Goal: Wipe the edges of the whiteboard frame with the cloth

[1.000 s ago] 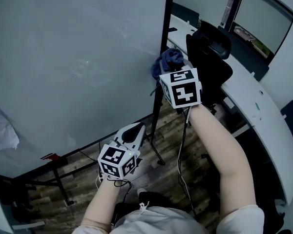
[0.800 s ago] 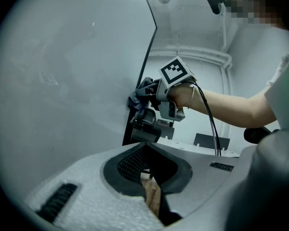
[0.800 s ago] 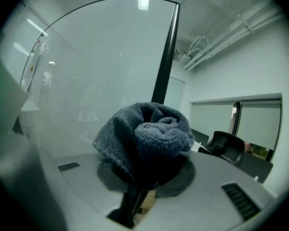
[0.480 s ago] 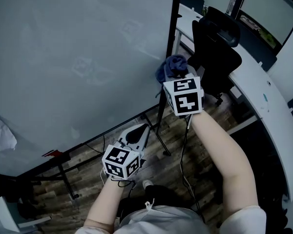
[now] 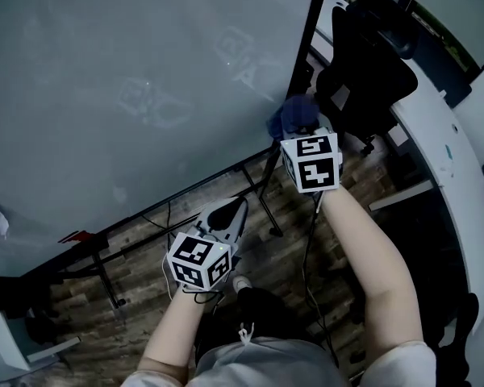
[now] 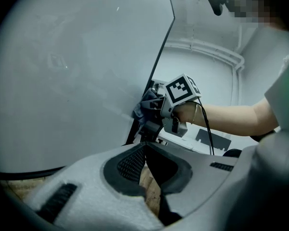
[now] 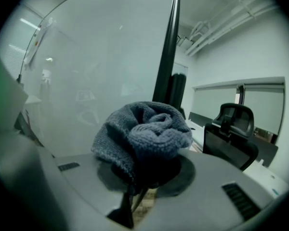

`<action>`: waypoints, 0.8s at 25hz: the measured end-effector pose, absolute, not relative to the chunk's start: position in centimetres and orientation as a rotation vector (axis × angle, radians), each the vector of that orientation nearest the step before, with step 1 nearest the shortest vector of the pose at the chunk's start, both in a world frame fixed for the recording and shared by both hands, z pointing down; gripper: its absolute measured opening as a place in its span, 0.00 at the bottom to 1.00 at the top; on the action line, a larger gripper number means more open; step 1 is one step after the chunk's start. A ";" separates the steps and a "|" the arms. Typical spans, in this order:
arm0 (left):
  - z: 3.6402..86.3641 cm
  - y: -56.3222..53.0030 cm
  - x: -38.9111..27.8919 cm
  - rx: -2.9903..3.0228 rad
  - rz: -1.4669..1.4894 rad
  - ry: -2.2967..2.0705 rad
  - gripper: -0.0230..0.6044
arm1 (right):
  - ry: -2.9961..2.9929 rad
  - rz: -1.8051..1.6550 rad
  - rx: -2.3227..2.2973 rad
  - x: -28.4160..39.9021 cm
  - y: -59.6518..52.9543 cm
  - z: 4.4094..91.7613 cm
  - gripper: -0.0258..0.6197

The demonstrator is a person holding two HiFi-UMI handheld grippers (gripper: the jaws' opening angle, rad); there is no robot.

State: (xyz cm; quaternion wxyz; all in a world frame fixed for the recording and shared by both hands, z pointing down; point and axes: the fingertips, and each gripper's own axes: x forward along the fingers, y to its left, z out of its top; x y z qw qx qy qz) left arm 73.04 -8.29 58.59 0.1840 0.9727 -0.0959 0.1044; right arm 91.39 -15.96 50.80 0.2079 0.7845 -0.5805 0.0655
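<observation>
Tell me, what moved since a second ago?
The right tongs, shut on the cloth, slid down the whiteboard's right frame edge toward its bottom corner. The left tongs stayed low, shut and empty.

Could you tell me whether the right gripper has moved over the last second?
Yes: the right gripper, clamping the blue-grey knitted cloth, has slid down the whiteboard's black right frame edge, nearer its bottom corner.
</observation>
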 end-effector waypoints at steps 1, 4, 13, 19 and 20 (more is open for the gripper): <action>59.1 -8.5 72.8 2.733 0.302 -0.283 0.07 | -1.614 0.222 2.171 91.4 -15.9 52.1 0.15; 60.7 -9.1 72.1 2.705 0.325 -0.325 0.07 | -1.598 0.290 2.139 91.5 -15.9 56.0 0.15; 64.0 -11.3 71.0 2.700 0.405 -0.393 0.07 | -1.496 0.536 2.175 91.8 -15.4 66.2 0.15; 66.2 -12.3 69.2 2.637 0.406 -0.469 0.07 | -1.458 0.626 2.169 91.9 -15.7 69.6 0.15; 66.6 -12.0 68.8 2.625 0.410 -0.475 0.07 | -1.447 0.628 2.175 91.9 -15.6 69.9 0.15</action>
